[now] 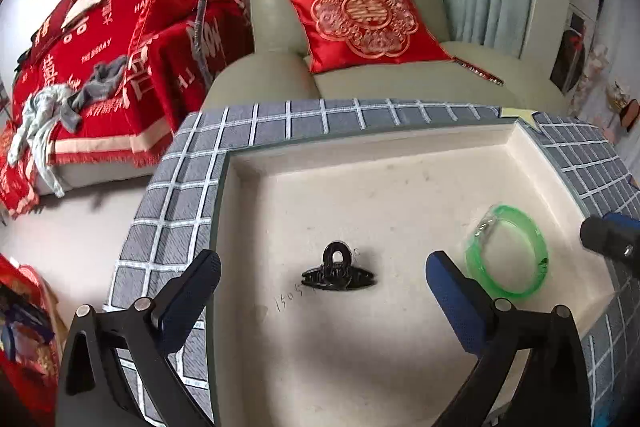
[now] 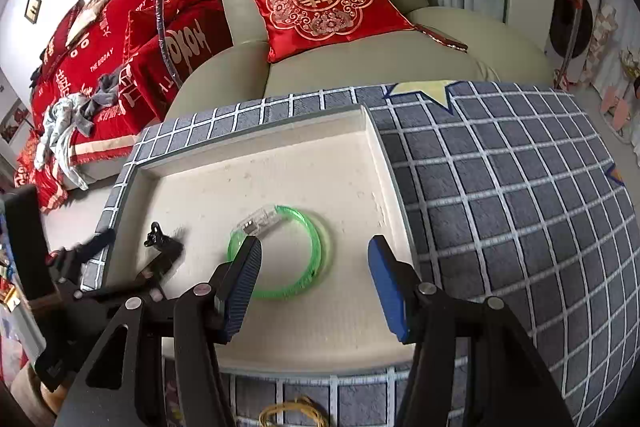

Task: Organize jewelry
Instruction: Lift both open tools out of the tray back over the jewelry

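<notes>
A white shallow tray sits on a grey checked cloth. In it lie a black hair claw clip and a green translucent bangle with a clear clasp. My left gripper is open and empty, its fingers on either side of the clip, just above it. My right gripper is open and empty over the bangle in the tray. The clip and the left gripper show at the left of the right wrist view. The right gripper's tip shows at the right edge of the left wrist view.
The checked cloth covers the table. A yellow chain or cord lies on it at the near edge. Behind stand a beige armchair with a red cushion and a sofa under a red blanket.
</notes>
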The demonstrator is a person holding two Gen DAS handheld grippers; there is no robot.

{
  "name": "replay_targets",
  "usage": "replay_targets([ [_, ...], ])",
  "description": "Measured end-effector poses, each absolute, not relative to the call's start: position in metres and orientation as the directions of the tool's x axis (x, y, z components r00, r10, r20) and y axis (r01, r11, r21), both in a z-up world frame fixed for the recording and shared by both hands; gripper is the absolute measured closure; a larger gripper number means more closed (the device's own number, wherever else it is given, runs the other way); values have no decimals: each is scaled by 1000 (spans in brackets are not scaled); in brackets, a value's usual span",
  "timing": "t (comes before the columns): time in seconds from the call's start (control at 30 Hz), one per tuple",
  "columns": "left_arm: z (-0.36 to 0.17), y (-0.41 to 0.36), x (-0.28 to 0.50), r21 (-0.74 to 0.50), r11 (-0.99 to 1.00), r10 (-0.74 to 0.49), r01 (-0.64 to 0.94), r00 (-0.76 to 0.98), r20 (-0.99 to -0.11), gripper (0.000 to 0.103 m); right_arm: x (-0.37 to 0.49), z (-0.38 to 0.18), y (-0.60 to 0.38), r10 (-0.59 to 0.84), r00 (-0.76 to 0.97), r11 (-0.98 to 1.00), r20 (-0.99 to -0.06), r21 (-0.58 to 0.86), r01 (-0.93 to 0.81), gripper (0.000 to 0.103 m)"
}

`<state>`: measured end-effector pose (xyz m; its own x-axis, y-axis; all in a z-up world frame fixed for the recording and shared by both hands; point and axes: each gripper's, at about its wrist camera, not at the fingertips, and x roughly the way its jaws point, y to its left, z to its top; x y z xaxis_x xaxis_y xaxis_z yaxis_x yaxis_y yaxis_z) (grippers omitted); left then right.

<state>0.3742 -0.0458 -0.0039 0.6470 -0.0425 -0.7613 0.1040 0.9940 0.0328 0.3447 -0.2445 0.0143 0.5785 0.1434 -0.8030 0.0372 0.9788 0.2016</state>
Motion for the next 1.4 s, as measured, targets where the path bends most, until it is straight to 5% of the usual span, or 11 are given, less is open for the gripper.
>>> replay_targets([
  [0.23, 19, -40, 352, 43, 993, -48, 114, 689, -723, 0, 326, 14, -248, 151, 569, 975, -808, 216, 47, 41],
  [0.3, 27, -35, 340, 41, 991, -59, 128, 692, -720, 0, 317, 17, -246, 161, 574, 974, -803, 222, 38, 14],
  [0.4, 34, -28, 321, 13, 988, -97, 155, 682, -725, 0, 300, 26, -243, 182, 605, 970, -775, 242, 19, 0],
  [0.6, 43, -12, 278, -12, 983, -133, 183, 664, -736, 0, 262, 45, -239, 214, 650, 963, -730, 271, -12, 0],
  [1.4, -17, 12, 143, -144, 985, -173, 96, 526, -833, 0, 161, -15, -233, 173, 472, 979, -864, 203, 14, 0],
])
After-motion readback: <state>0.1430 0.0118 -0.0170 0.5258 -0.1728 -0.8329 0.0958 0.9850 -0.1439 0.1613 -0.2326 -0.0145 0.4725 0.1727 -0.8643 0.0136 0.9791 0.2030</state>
